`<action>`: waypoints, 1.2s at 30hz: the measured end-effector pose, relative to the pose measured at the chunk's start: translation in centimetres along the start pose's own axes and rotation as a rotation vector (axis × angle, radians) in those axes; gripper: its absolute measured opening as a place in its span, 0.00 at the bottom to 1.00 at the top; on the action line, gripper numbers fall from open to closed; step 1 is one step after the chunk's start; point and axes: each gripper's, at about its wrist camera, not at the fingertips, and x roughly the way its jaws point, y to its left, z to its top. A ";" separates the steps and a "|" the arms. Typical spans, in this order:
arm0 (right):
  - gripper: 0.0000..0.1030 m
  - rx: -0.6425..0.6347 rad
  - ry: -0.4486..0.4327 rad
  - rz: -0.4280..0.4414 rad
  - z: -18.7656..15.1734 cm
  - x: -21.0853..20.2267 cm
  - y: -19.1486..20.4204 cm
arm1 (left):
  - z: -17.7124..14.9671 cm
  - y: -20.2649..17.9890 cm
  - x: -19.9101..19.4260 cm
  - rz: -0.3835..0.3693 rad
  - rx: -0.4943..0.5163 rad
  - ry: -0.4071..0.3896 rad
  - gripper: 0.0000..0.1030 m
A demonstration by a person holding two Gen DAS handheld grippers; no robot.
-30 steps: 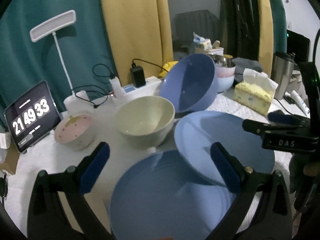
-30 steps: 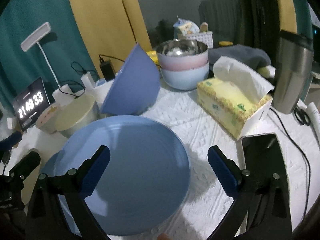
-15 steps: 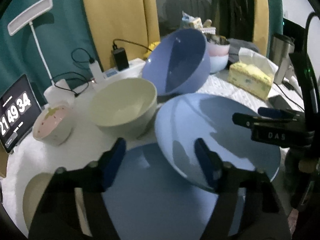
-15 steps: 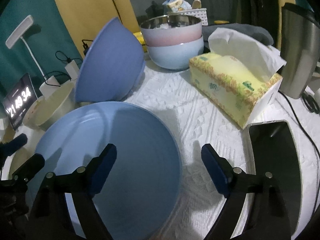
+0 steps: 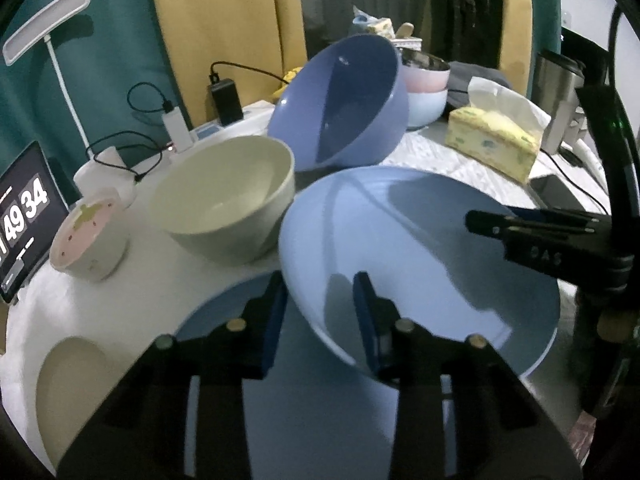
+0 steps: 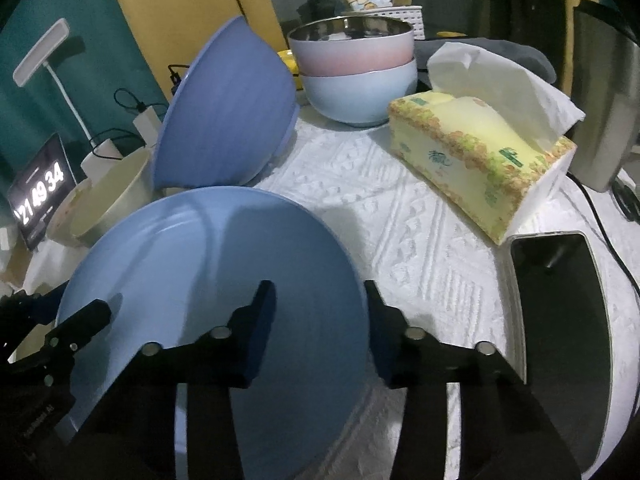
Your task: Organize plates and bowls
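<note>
A light blue plate (image 5: 420,248) lies tilted, its left edge over a second blue plate (image 5: 224,312) flat on the table. My left gripper (image 5: 320,316) straddles the tilted plate's left rim and its jaws are closing, one finger outside and one inside. My right gripper (image 6: 320,328) straddles the same light blue plate (image 6: 208,264) at its right rim, jaws also closing. No pad clearly presses on it. Behind stand a cream bowl (image 5: 228,200), a dark blue bowl (image 5: 340,100) tipped on its side, and a small pink bowl (image 5: 88,236).
Two stacked bowls (image 6: 356,64), pink over pale blue, stand at the back. A tissue box (image 6: 480,152), a phone (image 6: 560,320) and a steel tumbler (image 6: 604,100) lie to the right. A clock tablet (image 5: 24,216), a lamp and chargers are at the left, with a cream plate (image 5: 68,388).
Both grippers sank a little toward the light blue plate. Their jaws narrowed from wide apart to close around its left and right rims.
</note>
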 end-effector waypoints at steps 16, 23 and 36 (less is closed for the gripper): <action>0.33 -0.032 -0.029 0.012 -0.6 -2.8 1.8 | -1.5 1.1 -2.3 0.004 -0.022 -0.019 0.34; 0.33 -0.058 -0.046 0.017 -1.1 -3.9 3.6 | -2.6 2.2 -3.8 0.014 -0.042 -0.034 0.34; 0.33 -0.114 -0.051 0.034 -1.7 -5.0 7.3 | -4.7 5.0 -5.6 0.037 -0.090 -0.042 0.34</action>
